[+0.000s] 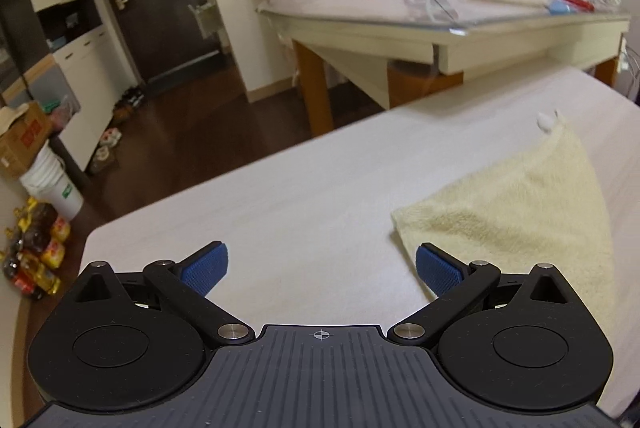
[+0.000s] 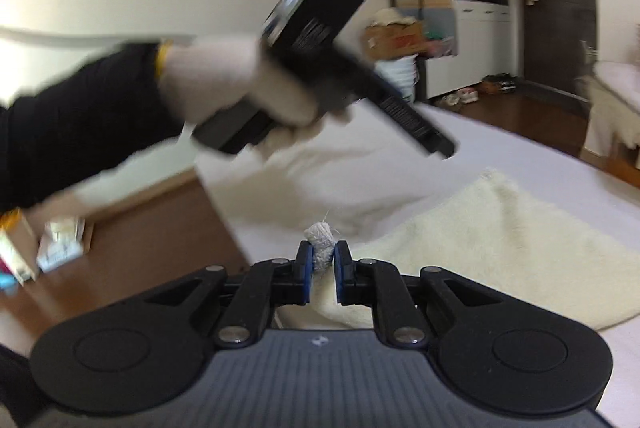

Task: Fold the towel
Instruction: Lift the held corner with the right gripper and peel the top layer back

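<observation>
towel (image 1: 516, 212): flat on table (image 1: 280, 204), triangular, apex with white tag pointing away
left gripper (image 1: 322, 264): jaws wide, empty
right gripper (image 2: 321, 260): jaws narrow, pinching towel's tag

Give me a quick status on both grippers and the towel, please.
Left gripper open, empty, above the table. Right gripper shut on the towel's white corner loop. Towel lying flat, folded into a triangle. Nothing in the way.

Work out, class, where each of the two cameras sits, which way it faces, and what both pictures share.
Left wrist: sits on the left gripper, jaws open, looking down across the white table towards a dining table and door.
Right wrist: sits on the right gripper, shut on the towel's tag; the gloved left hand shows.
Shared: the cream towel and white table.
</observation>
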Available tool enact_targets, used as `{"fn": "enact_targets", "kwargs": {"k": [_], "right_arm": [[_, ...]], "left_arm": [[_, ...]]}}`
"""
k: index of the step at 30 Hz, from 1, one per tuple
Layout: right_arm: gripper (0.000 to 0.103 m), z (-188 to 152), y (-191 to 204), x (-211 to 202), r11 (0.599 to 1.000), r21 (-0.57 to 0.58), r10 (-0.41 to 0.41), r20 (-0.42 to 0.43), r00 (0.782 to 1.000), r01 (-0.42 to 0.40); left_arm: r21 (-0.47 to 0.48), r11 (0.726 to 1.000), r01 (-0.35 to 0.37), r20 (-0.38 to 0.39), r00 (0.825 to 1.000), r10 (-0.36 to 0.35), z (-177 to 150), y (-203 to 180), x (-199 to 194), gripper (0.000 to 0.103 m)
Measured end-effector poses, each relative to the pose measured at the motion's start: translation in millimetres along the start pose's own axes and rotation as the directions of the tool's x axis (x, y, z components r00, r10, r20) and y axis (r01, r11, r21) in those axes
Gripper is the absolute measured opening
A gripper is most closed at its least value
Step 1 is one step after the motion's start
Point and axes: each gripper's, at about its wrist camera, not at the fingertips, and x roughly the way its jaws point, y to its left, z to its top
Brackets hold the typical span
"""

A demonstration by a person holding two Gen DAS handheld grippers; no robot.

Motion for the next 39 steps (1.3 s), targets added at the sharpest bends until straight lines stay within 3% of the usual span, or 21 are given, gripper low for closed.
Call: {"fn": "enact_targets", "kwargs": {"k": [3,6,9,11,16,22,30,39], "right_arm": [[0.027,2,0,-1,1.000,-0.018,-0.016,-0.006,1.000,0.016],[0.027,7,-5,-10,0.999,-0.030,-0.045,0.011,0.999,0.045],[0.037,19,-25,-22,0.990,-0.056,-0.127,0.033,0.991,0.129],[0.038,27,-43,-23,0.981,-0.063,-0.184,0.027,0.983,0.186],[0.038,42,-65,-18,0.974,-0.057,-0.220,0.016,0.975,0.221],[0.038,60,-96,18,0.953,-0.108,-0.290,-0.051,0.956,0.283],[0.039,76,-124,75,0.953,-0.160,-0.283,-0.149,0.947,0.259],[0.039,83,-139,110,0.949,-0.184,-0.292,-0.207,0.934,0.256]], "left_arm": [[0.014,1.000,0.028,-0.008,1.000,-0.027,-10,0,1,0.102],[0.034,0.998,0.055,0.001,0.998,-0.055,-16,1,3,0.102],[0.063,0.993,0.102,-0.003,0.995,-0.102,-17,2,9,0.102],[0.074,0.988,0.136,-0.004,0.991,-0.136,-17,3,12,0.102],[0.126,0.974,0.190,-0.012,0.982,-0.190,-19,4,15,0.102],[0.157,0.966,0.203,-0.013,0.979,-0.204,-26,5,12,0.102],[0.127,0.965,0.229,-0.062,0.973,-0.222,-29,17,19,0.102],[0.116,0.963,0.244,-0.051,0.969,-0.240,-23,20,21,0.102]]}}
